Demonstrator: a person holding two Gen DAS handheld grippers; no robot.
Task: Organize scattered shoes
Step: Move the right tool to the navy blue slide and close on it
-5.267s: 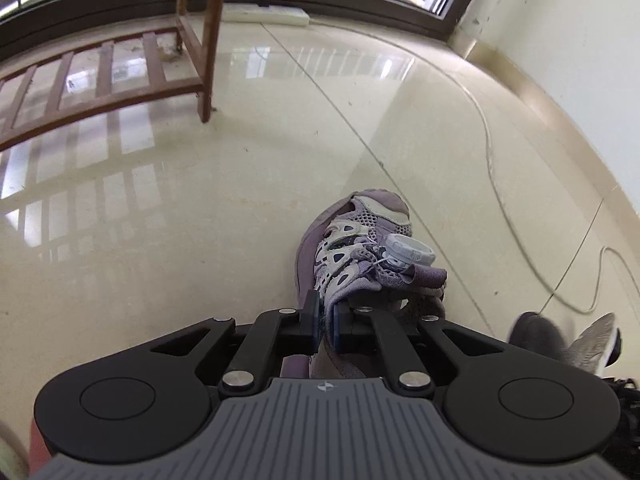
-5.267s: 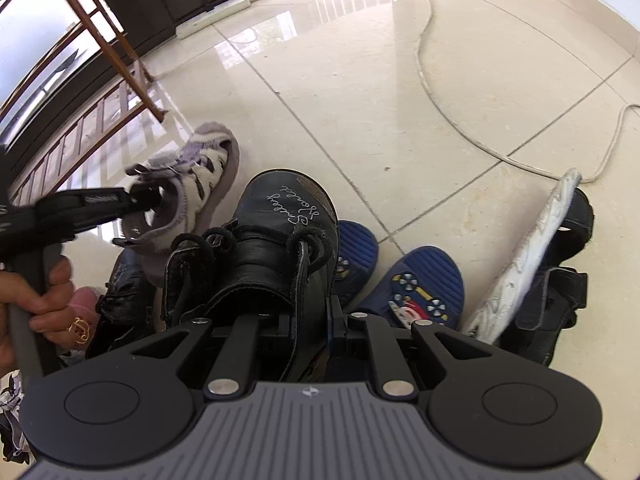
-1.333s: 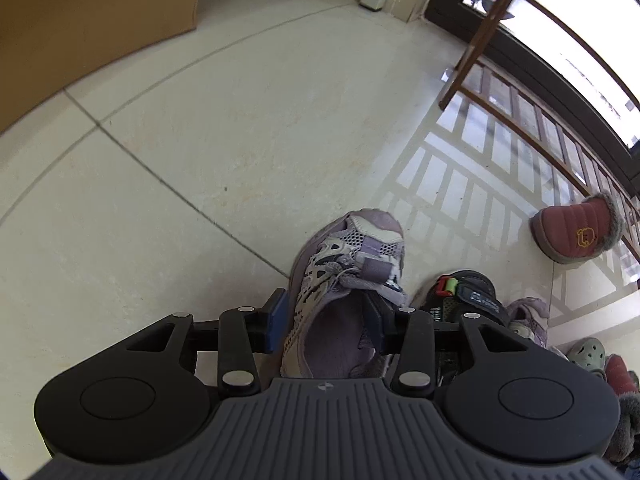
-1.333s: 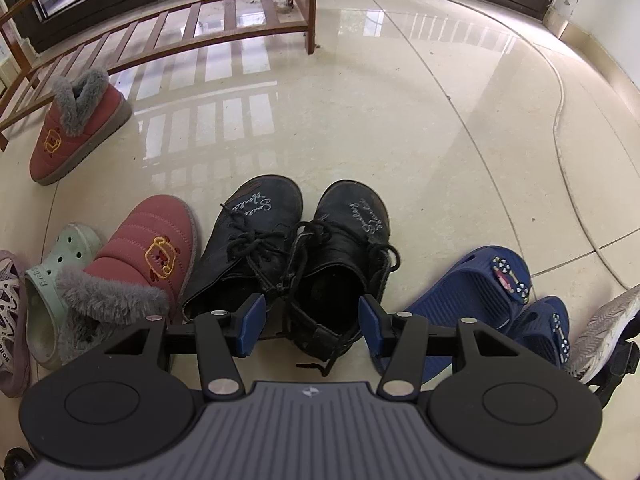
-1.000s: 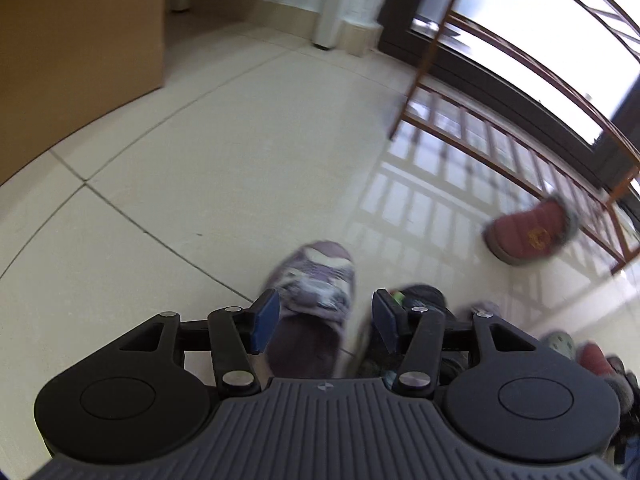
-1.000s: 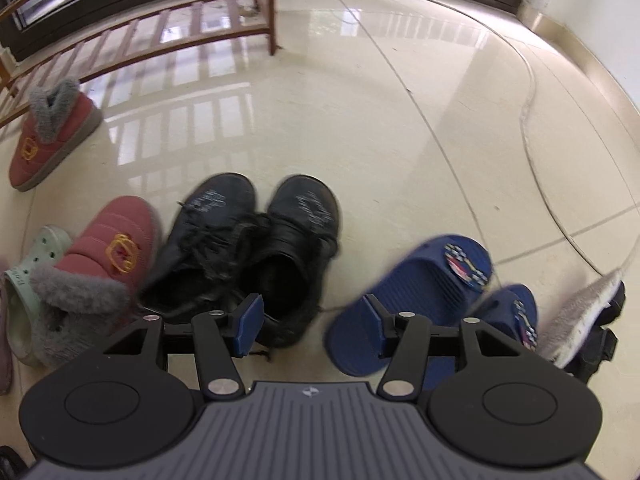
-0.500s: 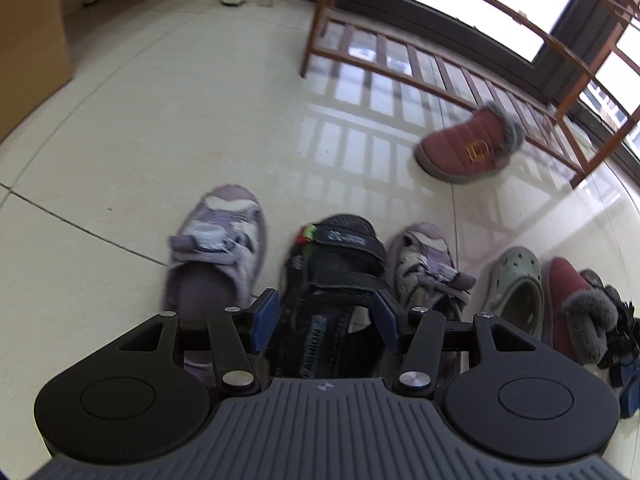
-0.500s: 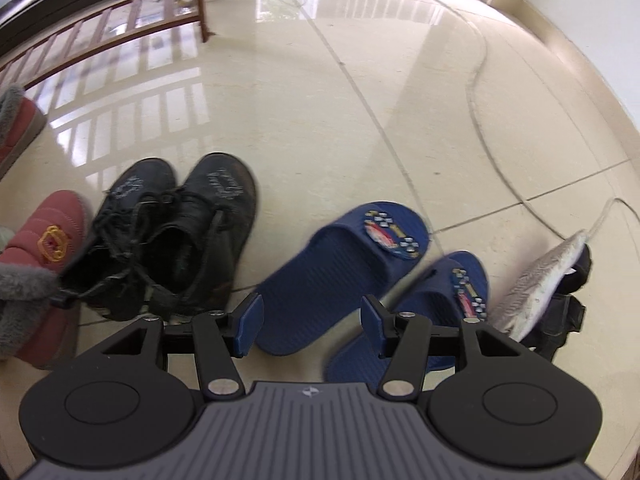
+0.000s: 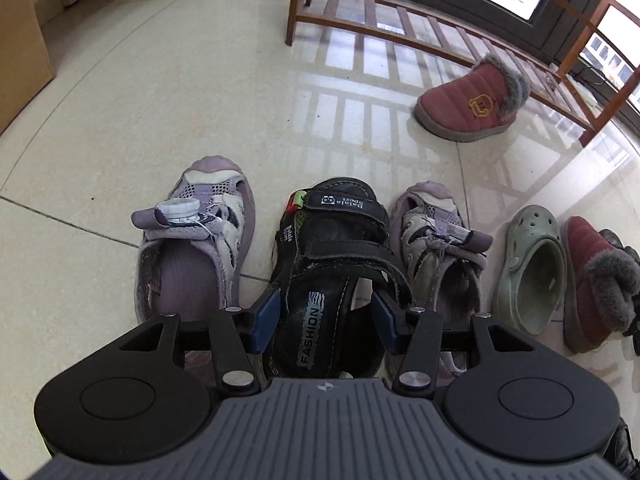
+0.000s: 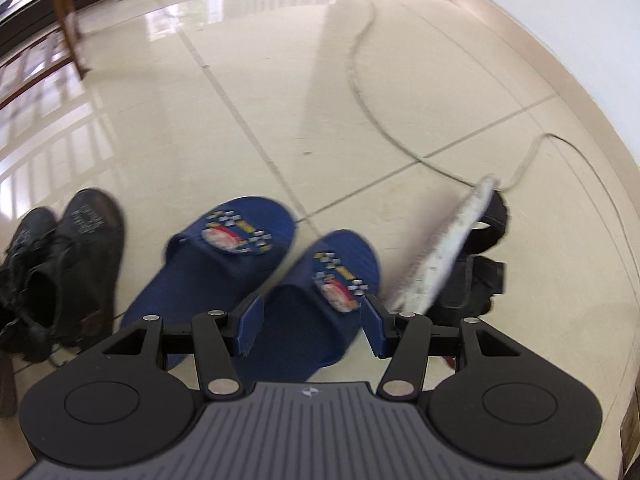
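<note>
In the left wrist view a black strap sandal (image 9: 336, 248) stands on the floor between two purple sneakers (image 9: 192, 248) (image 9: 440, 248). My left gripper (image 9: 326, 318) hangs over the sandal's heel. Its jaws are closing with the heel between them, and the pads do not visibly press on it. In the blurred right wrist view, two blue slippers (image 10: 224, 256) (image 10: 320, 296) lie side by side. My right gripper (image 10: 312, 328) is open above the right-hand slipper, holding nothing. A second black sandal (image 10: 476, 276) lies on its side at the right, white sole showing.
A green clog (image 9: 532, 264) and a maroon fur slipper (image 9: 600, 280) sit to the right of the sneakers. Another maroon slipper (image 9: 472, 104) lies by the wooden rack (image 9: 400, 28). A pair of black leather shoes (image 10: 60, 264) stands left of the blue slippers. A cable (image 10: 360, 80) crosses the floor.
My left gripper let go of the purple sneaker, swung right and sank over the black sandal. My right gripper slid right from the black leather shoes to the blue slippers.
</note>
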